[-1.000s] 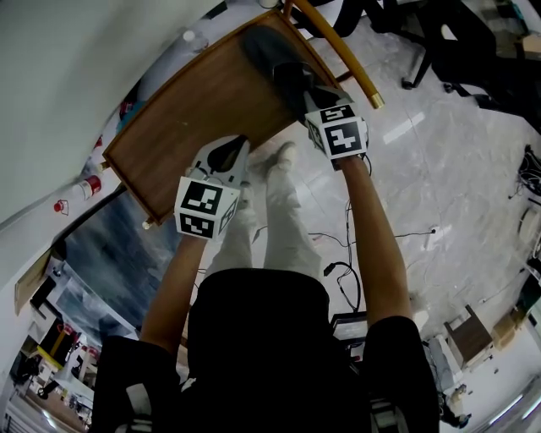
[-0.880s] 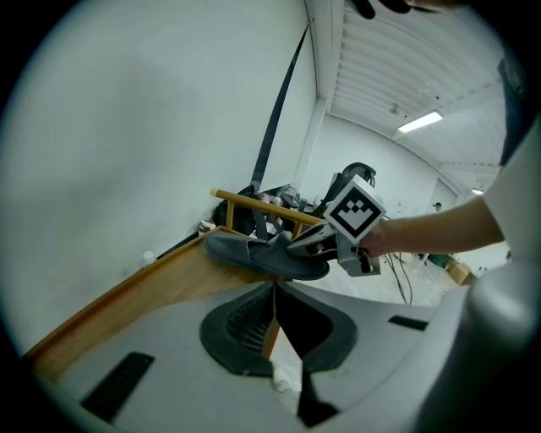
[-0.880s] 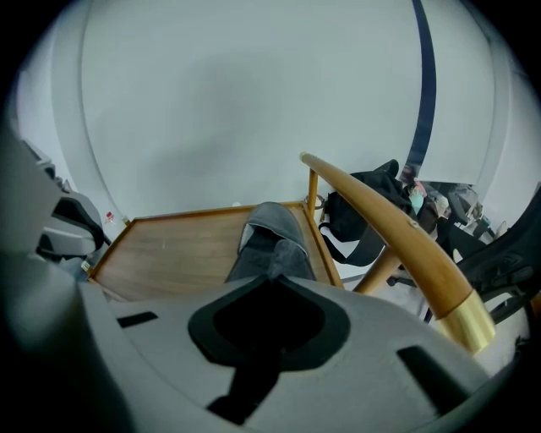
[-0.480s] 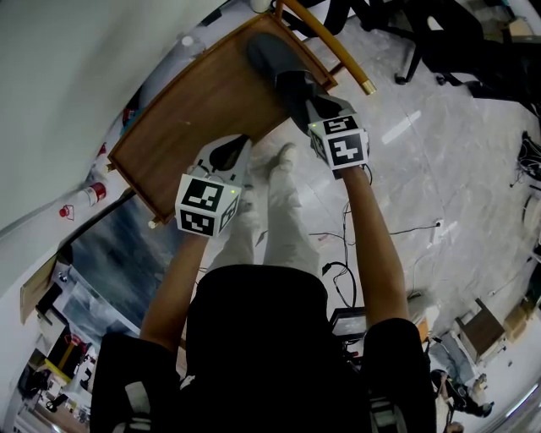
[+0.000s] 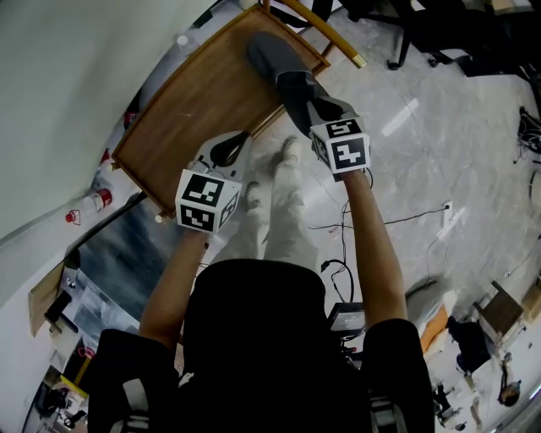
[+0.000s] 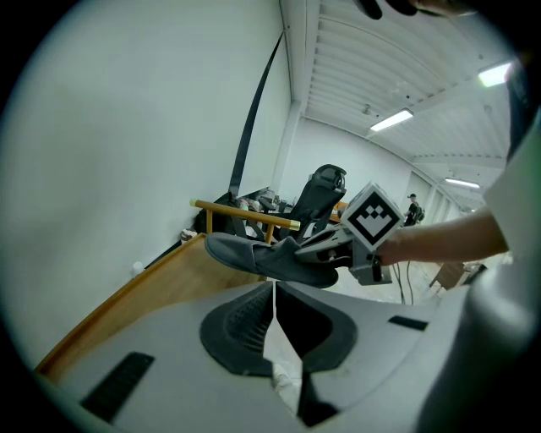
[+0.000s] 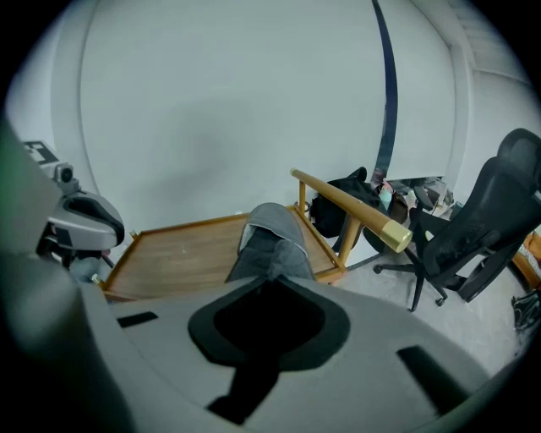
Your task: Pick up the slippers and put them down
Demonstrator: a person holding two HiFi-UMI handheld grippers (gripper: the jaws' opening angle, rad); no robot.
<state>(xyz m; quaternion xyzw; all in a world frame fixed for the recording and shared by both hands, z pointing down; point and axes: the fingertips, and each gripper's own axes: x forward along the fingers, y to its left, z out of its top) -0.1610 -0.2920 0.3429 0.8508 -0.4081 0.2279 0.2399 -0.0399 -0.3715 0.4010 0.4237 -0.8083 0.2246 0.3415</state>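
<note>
Right hand-held gripper [image 5: 297, 95] is closed on the near end of a grey slipper [image 5: 272, 61]. The right gripper view shows the slipper running straight out from between the jaws. The slipper sits in the upper centre of the head view, over the right-hand end of the wooden surface [image 5: 190, 114], with its free end pointing to the upper left. In the left gripper view it appears lifted clear of the wood. Left hand-held gripper [image 5: 226, 150] is closed, pads together with nothing between them. It is poised over the near edge of the surface, lower left of the slipper and apart from it. The surface has a raised rim. Obstructions noted: a wooden rail [image 5: 330, 38] with a brass end cap runs above the right-hand end of the surface, just beside the slipper at the top of the frame. A pale wall [image 5: 76, 76] fills the upper left, close along the far side of the surface. Black office chairs [image 5: 423, 25] stand on the marble floor [image 5: 439, 152] at the upper right, well apart from the surface. A red-and-white can [image 5: 99, 201] sits near the wall at the left edge. Cables [image 5: 397, 221] trail over the floor at centre right. The person's pale trousers [image 5: 283, 211] fill the space between the two grippers, just below the near edge of the surface.
</note>
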